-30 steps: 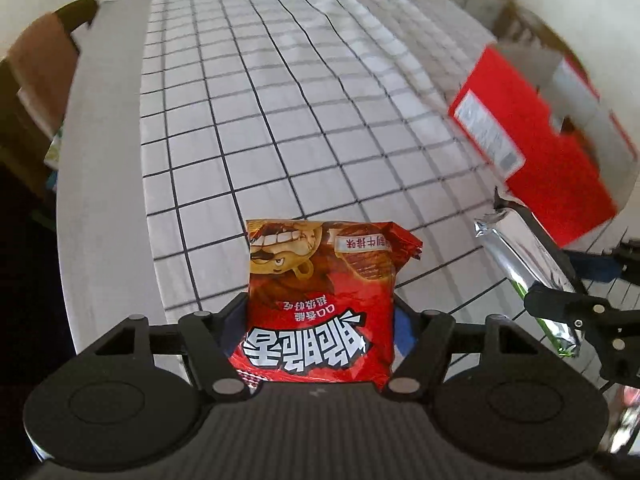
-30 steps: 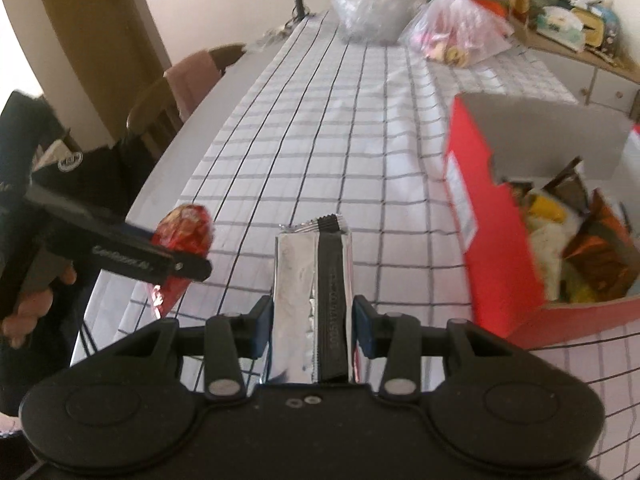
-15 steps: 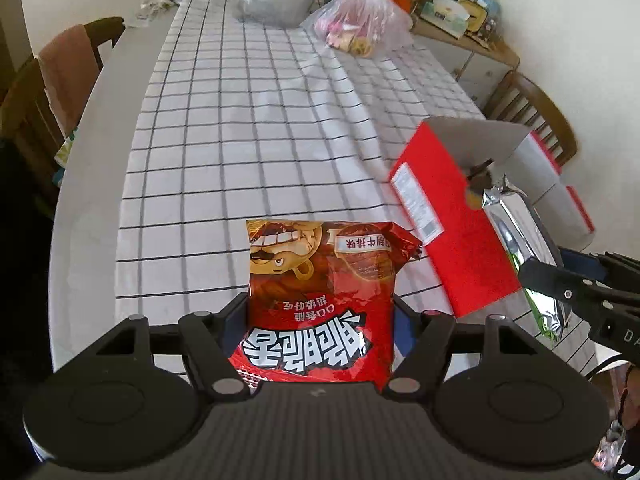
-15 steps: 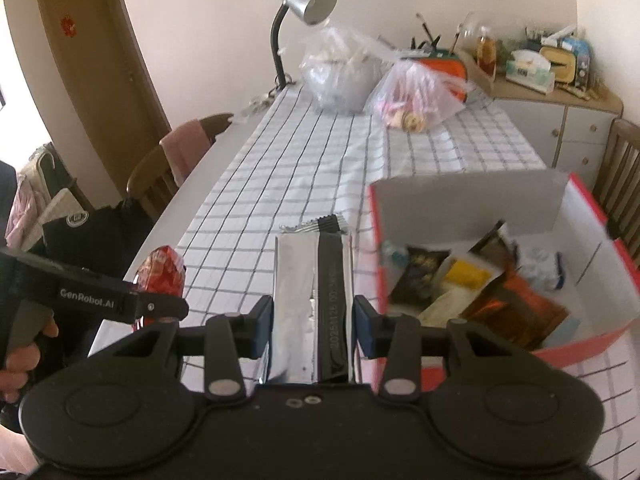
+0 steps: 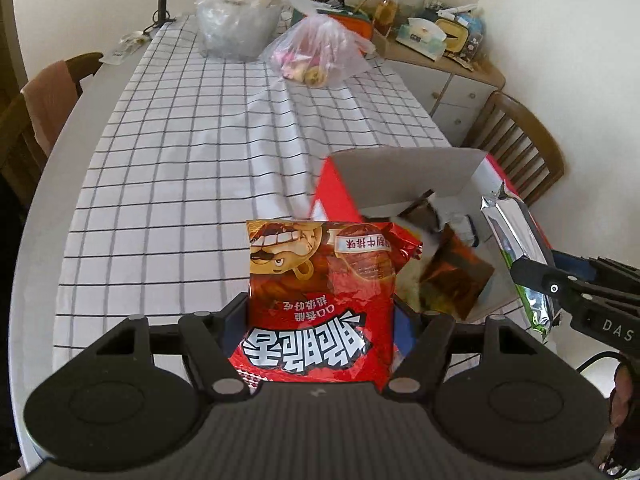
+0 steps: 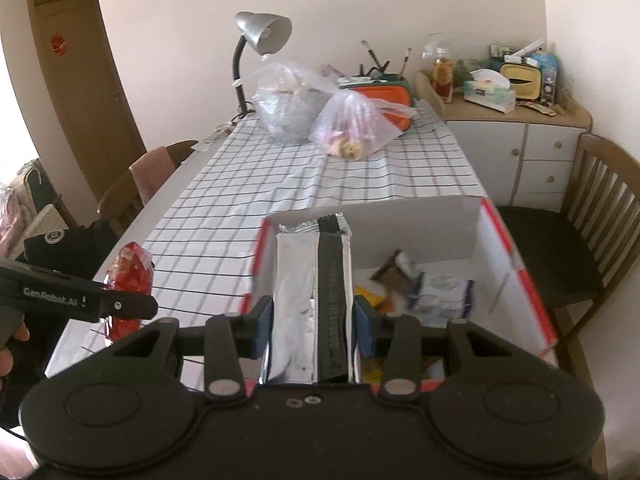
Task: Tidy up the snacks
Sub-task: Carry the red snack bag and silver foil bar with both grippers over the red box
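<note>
Your left gripper (image 5: 320, 312) is clamped on the red snack bag (image 5: 320, 304) — your right gripper (image 6: 314, 316) grips the silver packet (image 6: 312, 304). Both hover at the red box (image 6: 516, 264) holding other snacks.

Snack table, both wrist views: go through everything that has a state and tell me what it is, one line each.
left gripper: shut on the red snack bag, held in the air
right gripper: shut on the silver packet, held over the red box
red box: open, flap up, snacks inside
desk lamp: cannot tell whether lit
two plastic bags: filled, tops gathered
</note>
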A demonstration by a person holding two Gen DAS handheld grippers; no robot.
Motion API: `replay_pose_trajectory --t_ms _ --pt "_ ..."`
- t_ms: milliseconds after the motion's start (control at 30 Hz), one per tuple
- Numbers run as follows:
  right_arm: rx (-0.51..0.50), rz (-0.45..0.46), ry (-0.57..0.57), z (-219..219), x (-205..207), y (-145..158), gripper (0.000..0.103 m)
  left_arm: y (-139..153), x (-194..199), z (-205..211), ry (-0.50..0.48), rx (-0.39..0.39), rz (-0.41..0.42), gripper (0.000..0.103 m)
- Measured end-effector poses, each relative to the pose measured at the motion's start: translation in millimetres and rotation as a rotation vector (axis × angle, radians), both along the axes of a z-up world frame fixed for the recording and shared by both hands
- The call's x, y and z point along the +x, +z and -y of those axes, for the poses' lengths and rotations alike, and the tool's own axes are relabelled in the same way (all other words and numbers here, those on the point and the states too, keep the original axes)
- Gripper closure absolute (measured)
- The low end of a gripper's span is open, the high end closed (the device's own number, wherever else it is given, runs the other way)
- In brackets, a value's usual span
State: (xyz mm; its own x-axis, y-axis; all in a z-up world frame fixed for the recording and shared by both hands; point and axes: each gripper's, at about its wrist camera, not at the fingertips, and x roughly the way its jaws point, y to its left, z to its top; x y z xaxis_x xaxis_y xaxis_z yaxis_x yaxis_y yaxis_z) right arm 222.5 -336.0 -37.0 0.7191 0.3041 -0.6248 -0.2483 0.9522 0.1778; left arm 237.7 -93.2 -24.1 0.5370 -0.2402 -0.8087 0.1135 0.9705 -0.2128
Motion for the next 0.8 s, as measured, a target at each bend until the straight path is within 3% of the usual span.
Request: replay_pose_trajectory --t_ms 467,800 --pt "-0.034 -0.009 -0.021 70 28 -12 0.062 4 29 93 -0.012 0.034 0.012 0.032" --pt "-0.089 -0.046 -0.009 92 61 -31 0.062 -8 63 139 -0.043 0.097 -0.015 0.032"
